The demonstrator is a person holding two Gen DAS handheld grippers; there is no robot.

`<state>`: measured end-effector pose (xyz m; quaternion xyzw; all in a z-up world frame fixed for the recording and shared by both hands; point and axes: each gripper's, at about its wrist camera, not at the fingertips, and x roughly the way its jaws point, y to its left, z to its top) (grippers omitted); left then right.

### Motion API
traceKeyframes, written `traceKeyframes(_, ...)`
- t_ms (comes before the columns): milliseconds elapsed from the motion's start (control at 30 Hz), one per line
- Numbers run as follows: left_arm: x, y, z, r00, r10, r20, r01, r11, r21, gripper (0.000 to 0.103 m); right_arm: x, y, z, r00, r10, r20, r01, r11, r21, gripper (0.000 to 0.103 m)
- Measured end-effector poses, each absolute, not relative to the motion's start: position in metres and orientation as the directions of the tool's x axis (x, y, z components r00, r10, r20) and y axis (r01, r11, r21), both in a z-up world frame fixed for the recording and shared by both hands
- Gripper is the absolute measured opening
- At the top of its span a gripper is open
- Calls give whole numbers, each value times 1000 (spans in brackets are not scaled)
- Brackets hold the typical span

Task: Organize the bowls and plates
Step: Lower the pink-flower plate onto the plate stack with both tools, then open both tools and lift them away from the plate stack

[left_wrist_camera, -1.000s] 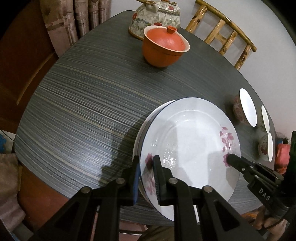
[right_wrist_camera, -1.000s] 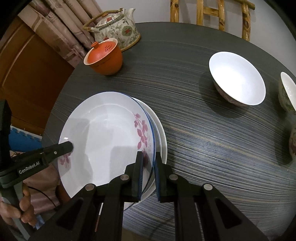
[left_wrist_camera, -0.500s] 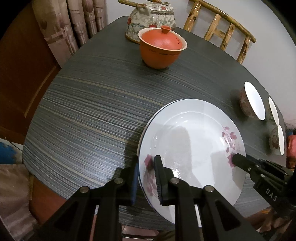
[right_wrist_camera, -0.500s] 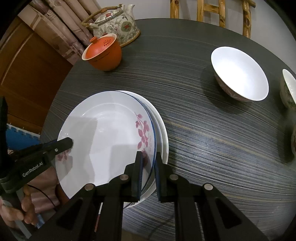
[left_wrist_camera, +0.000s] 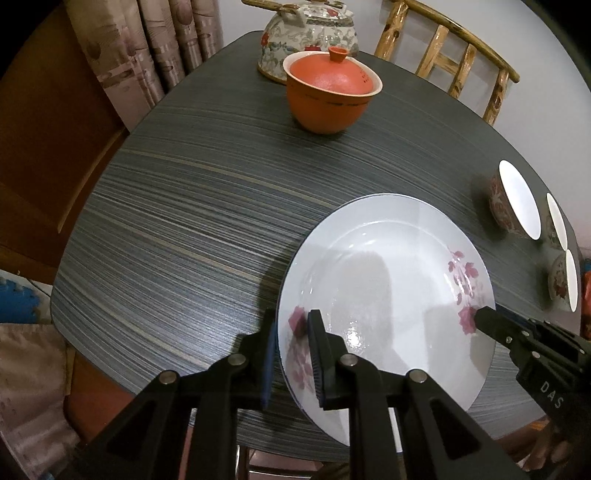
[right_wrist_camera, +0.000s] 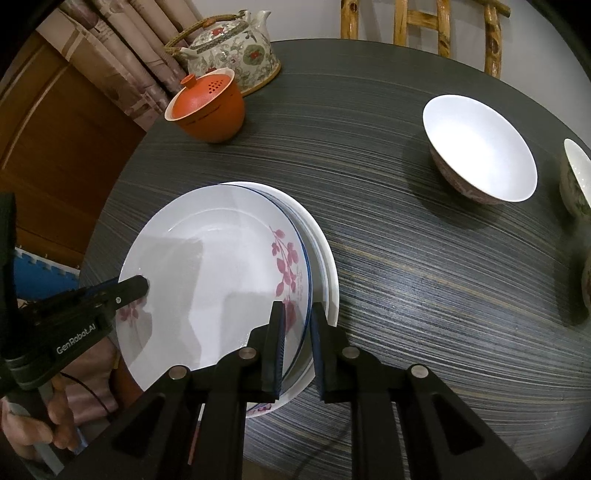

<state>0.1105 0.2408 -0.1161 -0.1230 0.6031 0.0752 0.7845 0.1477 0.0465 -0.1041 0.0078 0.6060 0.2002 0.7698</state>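
Note:
A white plate with pink flowers (left_wrist_camera: pixel 388 288) (right_wrist_camera: pixel 214 266) lies on a stack of white plates (right_wrist_camera: pixel 325 266) at the near edge of the dark striped table (left_wrist_camera: pixel 184 221). My left gripper (left_wrist_camera: pixel 291 332) is shut on the plate's left rim and also shows in the right wrist view (right_wrist_camera: pixel 136 286). At the opposite rim, my right gripper (right_wrist_camera: pixel 297 332) has its jaws opening slightly, with the rim still between the pads. Its tip (left_wrist_camera: pixel 487 317) lies on the flower print. A white bowl with a red pattern (right_wrist_camera: pixel 480 147) (left_wrist_camera: pixel 517 203) stands to the right.
Two more bowls (right_wrist_camera: pixel 576 177) (right_wrist_camera: pixel 587 280) stand at the table's right edge. An orange lidded cup (left_wrist_camera: pixel 328 99) and a flowered teapot (left_wrist_camera: pixel 306 33) stand at the far side. A bamboo chair (left_wrist_camera: pixel 461 55) is behind the table. A person's hand (right_wrist_camera: pixel 33 424) holds the left gripper.
The left gripper has tilted a little, and the flowered plate now lies more squarely over the stack. The right gripper's jaws stand slightly wider. Neither hand has shifted.

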Motion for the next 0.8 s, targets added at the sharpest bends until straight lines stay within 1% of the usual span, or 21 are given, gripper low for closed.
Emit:
traceKeyframes(167, 110, 237, -115, 260, -2, -966, -256, 964, -71, 17, 148, 49, -101, 183, 296, -937, -310, 922, 231, 15)
traceKeyframes(200, 110, 236, -115, 261, 3, -965, -257, 964, -67, 17, 149, 49, -100, 186, 289, -939, -311, 924, 222, 18)
traceKeyframes(233, 110, 236, -115, 265, 1, -964, -258, 964, -70, 17, 148, 49, -100, 191, 274, -943, -314, 927, 206, 23)
traceKeyframes(267, 109, 236, -115, 267, 2, -964, -260, 963, -70, 17, 148, 49, -99, 196, 265, -944, -315, 929, 195, 24)
traceKeyframes(600, 105, 239, -109, 297, -8, -955, -269, 959, -92, 17, 146, 46, -99, 205, 277, -939, -325, 924, 202, 26)
traceKeyframes(800, 100, 232, -102, 325, 49, -944, -249, 968, -36, 17, 142, 44, -100, 205, 286, -936, -321, 923, 212, 26)
